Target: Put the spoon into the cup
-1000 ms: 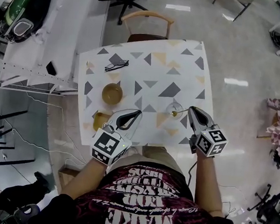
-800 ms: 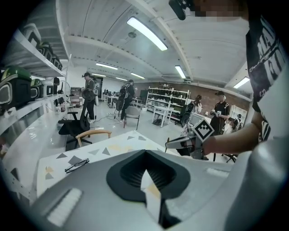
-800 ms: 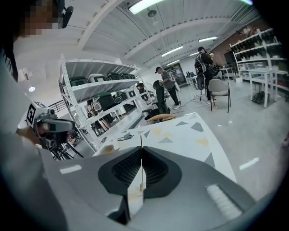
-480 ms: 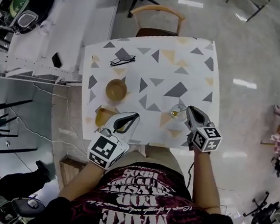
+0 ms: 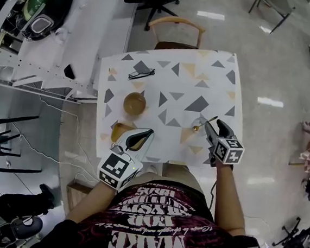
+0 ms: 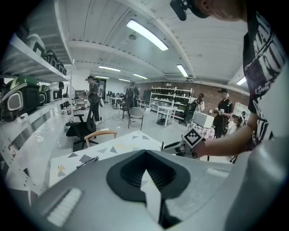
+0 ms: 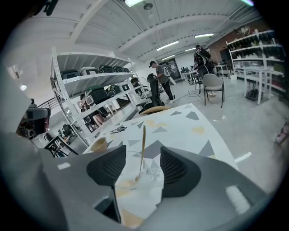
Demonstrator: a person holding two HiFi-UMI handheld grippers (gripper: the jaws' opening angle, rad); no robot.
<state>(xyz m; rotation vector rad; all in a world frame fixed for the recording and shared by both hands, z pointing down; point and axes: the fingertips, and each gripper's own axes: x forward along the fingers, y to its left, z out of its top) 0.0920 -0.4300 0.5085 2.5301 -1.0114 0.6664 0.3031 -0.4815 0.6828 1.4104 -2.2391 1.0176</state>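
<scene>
A clear glass cup (image 5: 198, 124) stands on the patterned table (image 5: 182, 69) near its front right. A gold spoon (image 5: 205, 123) leans in it, bowl end down and handle slanting up to the right. In the right gripper view the spoon (image 7: 142, 146) rises from the cup (image 7: 152, 171) between the jaws, which stand wide apart without touching it. My right gripper (image 5: 211, 127) is open just right of the cup. My left gripper (image 5: 149, 132) is shut with nothing in it, over the table's front left. The left gripper (image 6: 145, 157) shows its pads pressed together.
A brown bowl (image 5: 134, 103) sits left of centre, and a second brown dish (image 5: 120, 129) lies partly under the left gripper. Black glasses (image 5: 142, 73) lie at the back left. A wooden chair (image 5: 177, 33) stands behind the table, with shelving (image 5: 36, 55) to the left.
The head view has shifted. The spoon stays in the cup, the right gripper stays open beside it, and the left gripper stays shut in about the same place.
</scene>
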